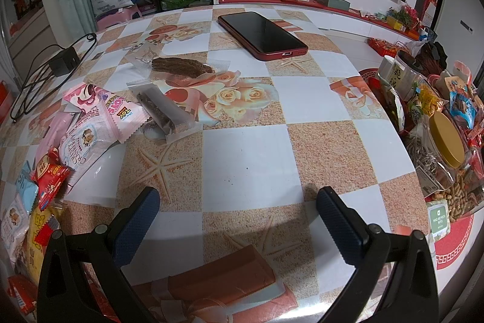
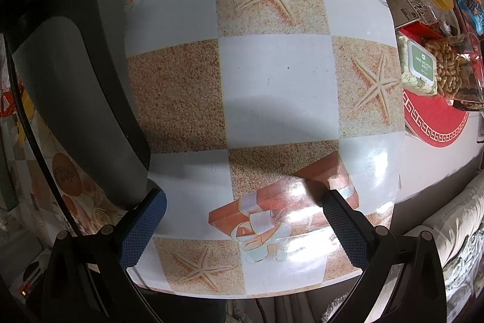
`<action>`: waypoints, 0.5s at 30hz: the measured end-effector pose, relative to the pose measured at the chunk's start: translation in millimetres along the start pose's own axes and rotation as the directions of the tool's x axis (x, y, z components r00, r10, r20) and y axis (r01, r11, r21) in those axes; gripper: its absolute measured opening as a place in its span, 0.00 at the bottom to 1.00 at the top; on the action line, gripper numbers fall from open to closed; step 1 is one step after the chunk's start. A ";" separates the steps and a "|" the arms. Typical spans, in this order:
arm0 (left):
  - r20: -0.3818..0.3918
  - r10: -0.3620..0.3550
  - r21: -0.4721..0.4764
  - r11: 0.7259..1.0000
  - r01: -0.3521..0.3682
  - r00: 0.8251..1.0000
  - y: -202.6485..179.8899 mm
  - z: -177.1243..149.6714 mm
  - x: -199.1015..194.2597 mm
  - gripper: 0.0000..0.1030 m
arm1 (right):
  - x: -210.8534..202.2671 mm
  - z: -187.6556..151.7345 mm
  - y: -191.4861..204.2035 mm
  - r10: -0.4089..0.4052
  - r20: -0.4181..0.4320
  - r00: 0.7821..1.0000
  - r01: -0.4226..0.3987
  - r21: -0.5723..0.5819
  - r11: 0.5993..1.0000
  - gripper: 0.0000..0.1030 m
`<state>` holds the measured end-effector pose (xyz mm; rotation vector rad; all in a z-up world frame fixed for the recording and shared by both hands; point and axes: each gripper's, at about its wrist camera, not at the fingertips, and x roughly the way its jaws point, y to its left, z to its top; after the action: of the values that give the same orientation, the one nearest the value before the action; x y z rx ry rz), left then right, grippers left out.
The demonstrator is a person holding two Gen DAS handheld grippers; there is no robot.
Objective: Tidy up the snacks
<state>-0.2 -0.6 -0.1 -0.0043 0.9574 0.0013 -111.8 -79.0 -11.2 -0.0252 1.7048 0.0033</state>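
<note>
Tabletop's red tray (image 1: 453, 235) holds peanuts (image 1: 459, 199), seeds, packaged snacks.

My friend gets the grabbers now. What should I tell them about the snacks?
Left gripper: open, empty, above the tablecloth.
Right gripper: open, empty, near the table's front edge.
Loose snacks: pink Toy Story packet, cranberry cookie packet, two clear-wrapped brown bars, and red and yellow packets in a pile on the left.
Snack tray on the right already holds a gold-lidded jar, peanuts and wipes.
Red phone is not a snack.
Done: nothing picked up. Left: probably move the loose packets to the tray.
</note>
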 end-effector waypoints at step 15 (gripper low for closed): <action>0.000 0.000 0.000 1.000 0.000 1.000 0.0 0.0 0.0 1.00 | -2.9 -4.4 1.3 0.001 0.031 1.000 -0.001 0.001 1.000 1.00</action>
<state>-0.2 -0.6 -0.1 -0.0043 0.9576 0.0013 -115.7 -77.8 -7.7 -0.0232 1.6738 0.0031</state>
